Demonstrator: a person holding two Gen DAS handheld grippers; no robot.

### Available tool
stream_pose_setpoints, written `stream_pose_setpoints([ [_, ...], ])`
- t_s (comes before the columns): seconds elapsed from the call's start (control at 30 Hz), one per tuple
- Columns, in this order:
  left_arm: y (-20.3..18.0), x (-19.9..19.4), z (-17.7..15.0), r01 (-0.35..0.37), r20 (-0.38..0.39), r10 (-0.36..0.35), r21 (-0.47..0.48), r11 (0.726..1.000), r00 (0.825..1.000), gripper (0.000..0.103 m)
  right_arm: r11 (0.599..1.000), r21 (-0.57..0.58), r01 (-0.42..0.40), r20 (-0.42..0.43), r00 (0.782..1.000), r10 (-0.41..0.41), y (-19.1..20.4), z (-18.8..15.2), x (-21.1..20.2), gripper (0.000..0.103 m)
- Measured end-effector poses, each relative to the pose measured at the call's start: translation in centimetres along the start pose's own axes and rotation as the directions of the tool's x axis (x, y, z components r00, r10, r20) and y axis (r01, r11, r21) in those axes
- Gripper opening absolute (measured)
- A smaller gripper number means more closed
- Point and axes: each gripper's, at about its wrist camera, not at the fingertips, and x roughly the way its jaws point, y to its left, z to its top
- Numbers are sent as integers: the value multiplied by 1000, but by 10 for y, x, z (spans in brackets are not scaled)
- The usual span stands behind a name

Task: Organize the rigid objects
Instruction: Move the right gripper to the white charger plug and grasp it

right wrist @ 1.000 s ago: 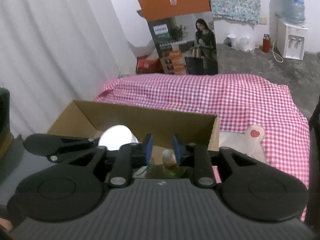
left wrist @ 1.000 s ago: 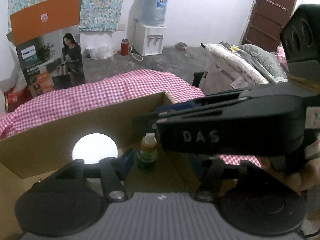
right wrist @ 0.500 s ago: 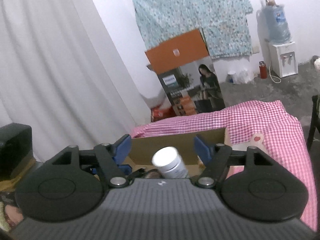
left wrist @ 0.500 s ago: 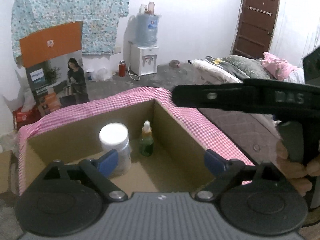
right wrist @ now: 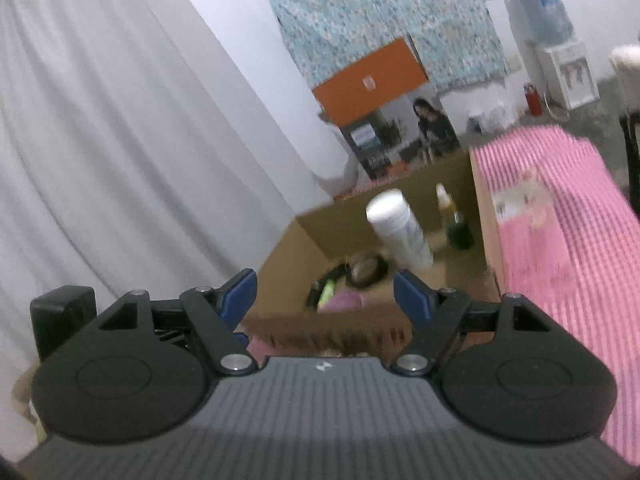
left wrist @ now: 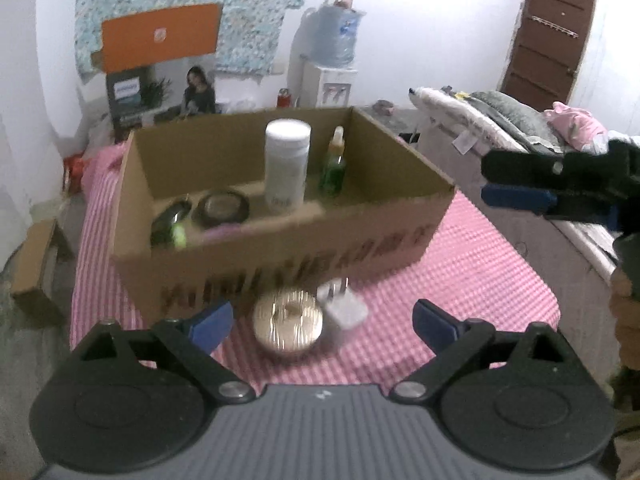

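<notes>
2 tongs, your left [left wrist: 322,318] and right [right wrist: 326,294], had just been opening and held nothing; white bottle [left wrist: 286,166] and green dropper [left wrist: 333,166] stood upright inside the cardboard box [left wrist: 280,248].

From here I see a water dispenser [left wrist: 331,80] against the far white wall, a blue bottle on top and a small red flask [left wrist: 283,98] on the floor beside it. A floral cloth [right wrist: 384,12] hangs behind a tall printed appliance carton [right wrist: 394,120] with an orange flap. White curtains [right wrist: 120,140] fill my right view's left side; a brown door [left wrist: 548,40] stands beyond a heap of bedding [left wrist: 500,116].
</notes>
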Motion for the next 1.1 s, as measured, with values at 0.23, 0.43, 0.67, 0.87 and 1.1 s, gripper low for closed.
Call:
stream_pose_setpoints([
  [0.23, -10, 12, -31, 47, -32, -46, 21, 999, 998, 97, 994, 106, 22, -137, 991, -7, -17, -35, 35, 76],
  [0.43, -29, 35, -37, 78, -58, -73, 92, 993, 996, 88, 982, 191, -5, -216, 975, 47, -34, -42, 73, 71],
  [0.67, -33, 56, -31, 101, -85, -91, 121, 988, 992, 74, 972, 237, -3, -244, 968, 62, -45, -39, 100, 57],
  [0.87, -34, 75, -29, 98, -108, -84, 128, 987, 991, 74, 964, 265, 4, -281, 957, 74, -54, -40, 123, 49],
  [1.1, -36, 85, -28, 96, -88, -84, 149, 984, 993, 77, 966, 257, 9, -316, 946, 75, -57, -38, 145, 48],
])
